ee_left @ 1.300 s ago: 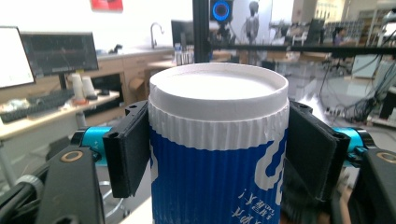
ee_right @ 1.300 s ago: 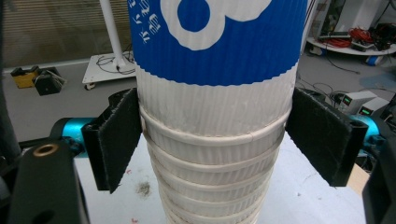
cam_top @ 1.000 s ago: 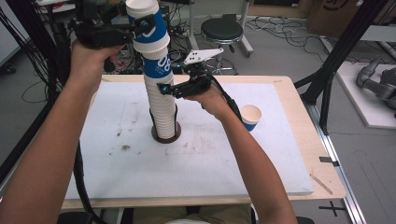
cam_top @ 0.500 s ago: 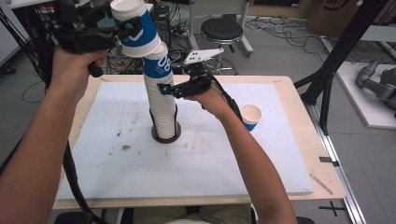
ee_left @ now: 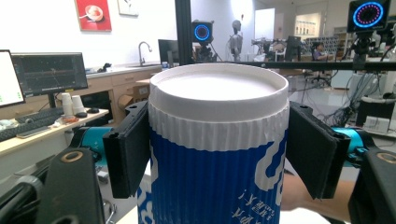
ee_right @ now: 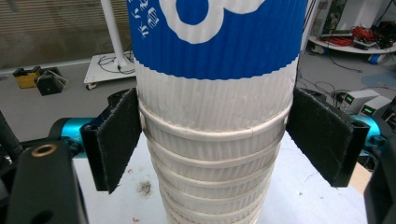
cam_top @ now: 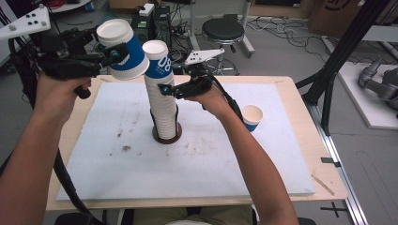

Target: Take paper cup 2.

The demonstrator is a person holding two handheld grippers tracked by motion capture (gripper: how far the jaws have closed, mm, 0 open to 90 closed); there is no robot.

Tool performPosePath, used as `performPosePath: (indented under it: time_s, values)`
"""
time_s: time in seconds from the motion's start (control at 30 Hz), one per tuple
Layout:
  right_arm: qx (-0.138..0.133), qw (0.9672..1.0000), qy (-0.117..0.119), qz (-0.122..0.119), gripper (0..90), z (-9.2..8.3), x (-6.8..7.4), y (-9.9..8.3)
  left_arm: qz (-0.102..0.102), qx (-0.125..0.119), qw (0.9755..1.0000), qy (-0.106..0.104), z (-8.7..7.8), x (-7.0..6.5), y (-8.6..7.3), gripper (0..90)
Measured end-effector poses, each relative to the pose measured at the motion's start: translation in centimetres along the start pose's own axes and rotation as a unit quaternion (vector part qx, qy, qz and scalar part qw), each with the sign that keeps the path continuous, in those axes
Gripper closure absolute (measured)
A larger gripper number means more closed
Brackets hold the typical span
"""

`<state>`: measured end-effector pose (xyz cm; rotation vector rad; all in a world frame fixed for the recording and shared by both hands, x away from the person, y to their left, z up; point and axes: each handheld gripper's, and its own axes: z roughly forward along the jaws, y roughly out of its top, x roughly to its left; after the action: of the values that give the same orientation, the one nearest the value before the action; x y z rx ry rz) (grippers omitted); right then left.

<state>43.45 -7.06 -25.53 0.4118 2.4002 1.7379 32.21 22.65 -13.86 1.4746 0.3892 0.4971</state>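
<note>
Left tool clamping a lifted cup — right tool bracing the stack, pads touching.

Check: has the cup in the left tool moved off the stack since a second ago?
Yes. The blue-and-white cup in the left tool has shifted left and slightly down, clear of the cup stack.

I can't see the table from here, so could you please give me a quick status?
Left tongs clamped on one upside-down cup, off the stack. Right tongs bracket the cup stack; grip unclear. Nothing in the way.
</note>
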Motion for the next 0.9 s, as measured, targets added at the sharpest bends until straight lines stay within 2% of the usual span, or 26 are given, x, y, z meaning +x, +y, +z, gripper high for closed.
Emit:
performPosePath:
  time_s: [0.27, 0.5, 0.6, 0.7, 0.9]
  values:
    - [0.003, 1.0000, -0.001, 0.000, 18.6, -0.1, 0.1, 0.0, -0.003, 0.008, 1.0000, 0.002, -1.5, -0.2, -1.1, 28.1]
    - [0.002, 1.0000, -0.001, 0.004, 18.1, -0.1, 0.1, -0.1, -0.007, 0.023, 0.9996, 0.013, -2.5, 0.0, -3.3, 28.1]
    - [0.003, 1.0000, -0.001, 0.001, 18.1, -0.2, 0.1, -0.1, -0.011, 0.024, 0.9994, 0.022, -2.9, 0.3, -4.2, 28.1]
    - [0.008, 1.0000, -0.001, 0.000, 18.2, -0.4, 0.0, -0.1, -0.013, 0.026, 0.9988, 0.040, -3.6, 0.7, -5.3, 28.1]
    - [0.016, 0.9999, -0.003, -0.007, 18.3, -1.2, 0.1, -0.2, -0.026, 0.027, 0.9973, 0.063, -5.0, 1.1, -8.1, 28.0]
